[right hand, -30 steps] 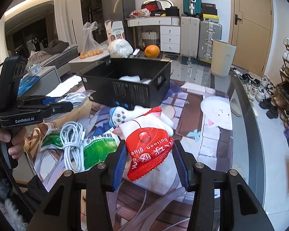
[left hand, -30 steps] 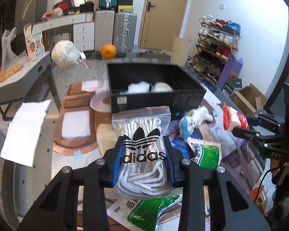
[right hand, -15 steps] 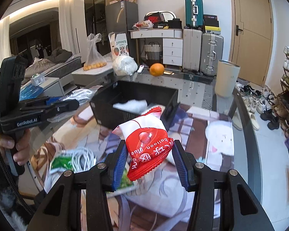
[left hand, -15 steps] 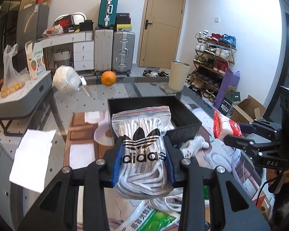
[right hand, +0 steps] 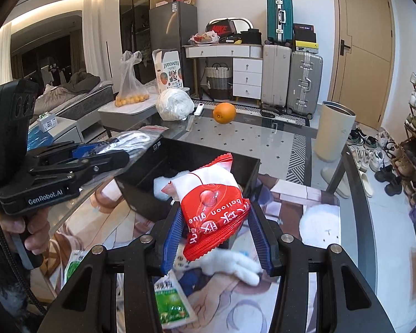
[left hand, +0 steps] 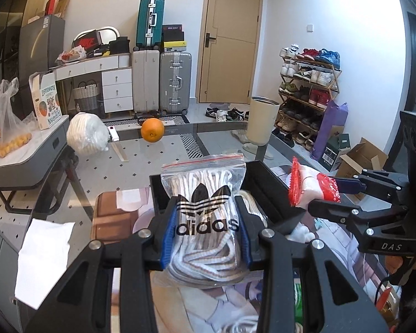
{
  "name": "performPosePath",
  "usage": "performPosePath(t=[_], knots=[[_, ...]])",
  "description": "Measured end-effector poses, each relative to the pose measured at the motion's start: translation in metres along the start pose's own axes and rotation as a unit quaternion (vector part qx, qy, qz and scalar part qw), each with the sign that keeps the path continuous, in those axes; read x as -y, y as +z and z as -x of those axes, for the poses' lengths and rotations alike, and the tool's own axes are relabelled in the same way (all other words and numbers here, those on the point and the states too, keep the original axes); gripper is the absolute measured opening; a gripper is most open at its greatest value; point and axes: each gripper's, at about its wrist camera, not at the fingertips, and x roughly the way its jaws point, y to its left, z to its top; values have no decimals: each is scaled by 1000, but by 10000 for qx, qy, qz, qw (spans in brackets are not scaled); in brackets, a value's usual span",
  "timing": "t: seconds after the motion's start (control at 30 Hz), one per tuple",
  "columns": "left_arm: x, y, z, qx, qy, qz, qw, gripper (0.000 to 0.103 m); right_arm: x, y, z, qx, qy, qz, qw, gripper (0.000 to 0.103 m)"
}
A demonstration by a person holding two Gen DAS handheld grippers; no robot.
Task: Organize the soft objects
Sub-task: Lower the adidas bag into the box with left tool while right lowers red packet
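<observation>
while the left gripper [left hand: 206, 229] squeezes the lace bag [left hand: 205, 216] mid-frame and the right gripper [right hand: 216, 237] squeezes the red pack [right hand: 212, 208], both over the black box [right hand: 208, 155], white stuff sits inside; green packs [right hand: 170, 305] at the bottom wait.

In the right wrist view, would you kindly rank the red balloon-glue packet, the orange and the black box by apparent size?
1. black box
2. red balloon-glue packet, though nearness to the camera enlarges it
3. orange, farthest away
</observation>
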Motion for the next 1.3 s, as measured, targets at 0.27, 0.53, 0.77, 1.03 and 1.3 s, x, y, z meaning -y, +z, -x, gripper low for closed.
performPosePath(t=[0.27,0.53,0.77,1.03,1.3], knots=[[4,10,-31,-143,90,-283,9995,36,1,15,-28,-175,-5,161,9997,47],[5,15,-59,-428,43,-497,9978,36,0,22,-60,-451,-48,372,9983,47],[11,16,-74,-633,-77,-716,9954,36,-6,31,-83,-722,-66,683,9950,47],[12,9,-87,-993,-321,-761,9916,35,-11,35,-104,-1204,-54,960,9881,47],[9,11,-83,-1174,-368,-703,9899,39,-12,38,-105,-1252,-85,1097,9860,58]])
